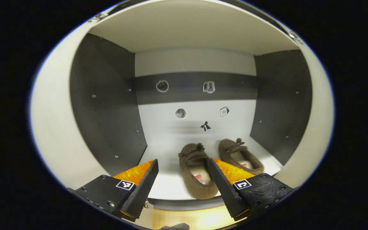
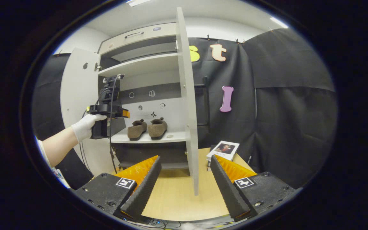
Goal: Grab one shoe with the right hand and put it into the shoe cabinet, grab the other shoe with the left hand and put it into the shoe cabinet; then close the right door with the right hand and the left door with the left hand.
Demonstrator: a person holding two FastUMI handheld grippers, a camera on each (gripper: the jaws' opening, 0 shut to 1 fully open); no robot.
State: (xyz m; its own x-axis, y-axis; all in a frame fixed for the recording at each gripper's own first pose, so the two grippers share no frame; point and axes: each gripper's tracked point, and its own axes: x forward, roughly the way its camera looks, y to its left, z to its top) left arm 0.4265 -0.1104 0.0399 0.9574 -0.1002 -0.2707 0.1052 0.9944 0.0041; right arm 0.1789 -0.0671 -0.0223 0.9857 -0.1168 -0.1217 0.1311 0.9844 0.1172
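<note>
Standing with both shoes side by side on the cabinet shelf, left gripper and right gripper fingers apart and empty, needing a flat sweep against the right door edge.

Two brown shoes sit side by side on the cabinet's pale shelf.

Your right tongs stand open over the bench, the right door's edge straight ahead between the fingers. Beyond, to their left, both shoes sit on the cabinet shelf; your gloved hand holds the left tongs beside them.
</note>
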